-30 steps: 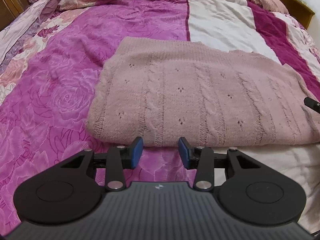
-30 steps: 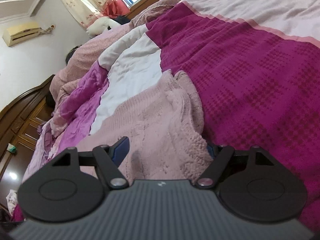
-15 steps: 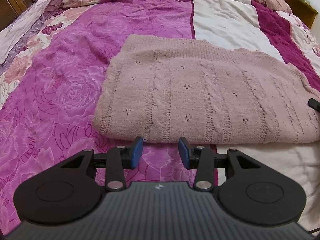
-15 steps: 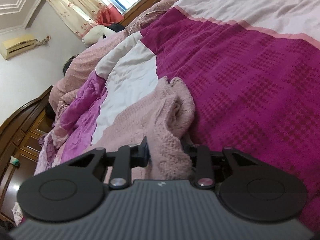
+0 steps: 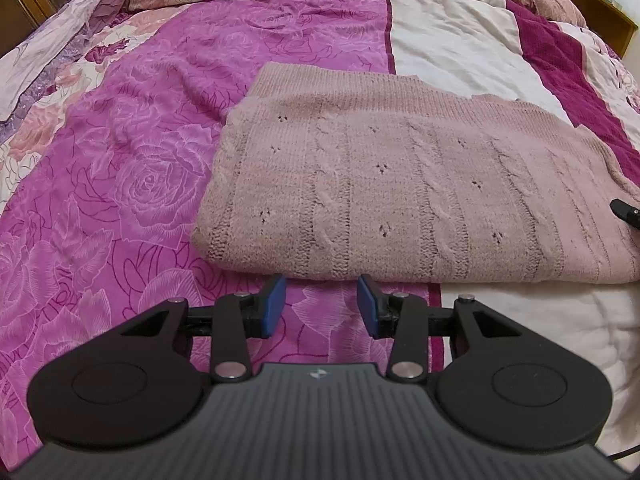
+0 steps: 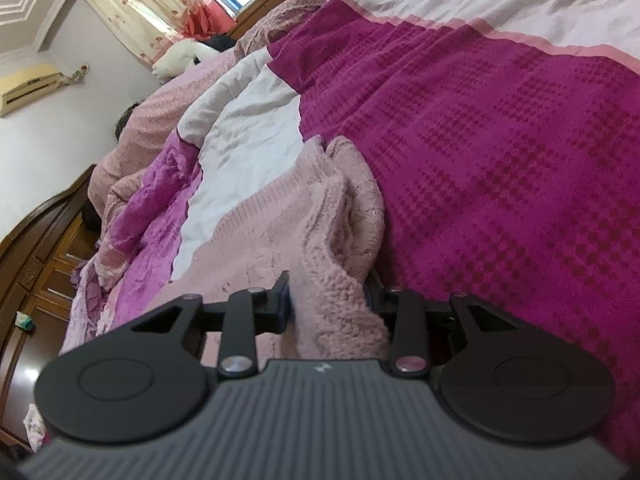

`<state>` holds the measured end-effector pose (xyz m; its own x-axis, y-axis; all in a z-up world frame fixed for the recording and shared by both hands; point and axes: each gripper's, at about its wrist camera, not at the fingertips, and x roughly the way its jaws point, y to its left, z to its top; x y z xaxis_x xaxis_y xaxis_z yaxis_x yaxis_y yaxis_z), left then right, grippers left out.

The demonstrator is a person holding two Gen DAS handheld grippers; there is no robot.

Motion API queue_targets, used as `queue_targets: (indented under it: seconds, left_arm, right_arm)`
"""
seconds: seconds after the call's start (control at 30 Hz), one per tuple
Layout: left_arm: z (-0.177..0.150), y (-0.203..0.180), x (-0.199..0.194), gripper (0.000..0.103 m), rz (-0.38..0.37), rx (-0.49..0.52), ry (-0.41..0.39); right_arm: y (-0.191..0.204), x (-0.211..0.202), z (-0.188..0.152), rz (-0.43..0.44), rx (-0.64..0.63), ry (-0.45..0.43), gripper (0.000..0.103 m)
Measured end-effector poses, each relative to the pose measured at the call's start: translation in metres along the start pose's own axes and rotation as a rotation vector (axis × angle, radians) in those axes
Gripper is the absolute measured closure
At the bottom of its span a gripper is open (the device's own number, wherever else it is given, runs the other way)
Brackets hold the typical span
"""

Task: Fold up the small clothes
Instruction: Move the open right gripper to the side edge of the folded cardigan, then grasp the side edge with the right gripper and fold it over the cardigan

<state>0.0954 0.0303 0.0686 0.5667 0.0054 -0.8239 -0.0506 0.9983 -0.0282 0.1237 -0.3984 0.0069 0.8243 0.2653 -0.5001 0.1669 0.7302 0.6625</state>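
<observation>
A pale pink cable-knit sweater (image 5: 400, 192) lies folded flat on the bed. My left gripper (image 5: 320, 300) hovers just short of its near edge, open, with nothing between the blue pads. The tip of my right gripper (image 5: 626, 212) shows at the sweater's right end. In the right wrist view, a bunched fold of the sweater (image 6: 336, 264) sits between the pads of my right gripper (image 6: 326, 300). The pads press on the fabric, and the jaws are opening slightly. The right pad is hidden behind the knit.
A quilted bedspread covers the bed: pink rose print (image 5: 140, 168), a white band (image 5: 452, 40) and a magenta band (image 6: 500, 140). Wooden cabinets (image 6: 44, 264) stand on the left. A wall air conditioner (image 6: 28, 88), a curtained window (image 6: 152, 12) and a plush toy (image 6: 176, 58) lie beyond.
My right gripper's jaws went from wide apart to closed on the sweater's end, gathering the knit into a ridge. The left gripper has kept its place and opening.
</observation>
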Motion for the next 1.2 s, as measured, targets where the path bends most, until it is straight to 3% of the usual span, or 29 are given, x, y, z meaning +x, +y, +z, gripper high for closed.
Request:
queue_targets:
  seconds: [0.1, 0.2, 0.47, 0.93, 1.07, 1.2]
  left_arm:
    - [0.000, 0.000, 0.000, 0.056, 0.001, 0.000, 0.000]
    - [0.001, 0.002, 0.000, 0.056, 0.004, 0.000, -0.001]
    - [0.005, 0.009, -0.004, 0.056, 0.012, -0.003, -0.015]
    - [0.009, 0.048, -0.028, 0.056, 0.030, -0.041, -0.068]
    - [0.008, 0.071, -0.035, 0.056, 0.036, -0.087, -0.086]
    - [0.005, 0.092, -0.038, 0.056, 0.037, -0.131, -0.101]
  right_arm:
    - [-0.001, -0.001, 0.000, 0.008, 0.008, -0.007, 0.067]
    - [0.002, -0.006, -0.001, 0.012, 0.018, -0.043, 0.073]
    - [0.045, -0.019, 0.007, 0.080, -0.046, -0.114, 0.075]
    - [0.162, -0.002, -0.003, 0.168, -0.205, -0.106, 0.076]
    - [0.203, 0.006, -0.019, 0.200, -0.248, -0.096, 0.076]
    - [0.249, 0.025, -0.051, 0.204, -0.386, -0.045, 0.076]
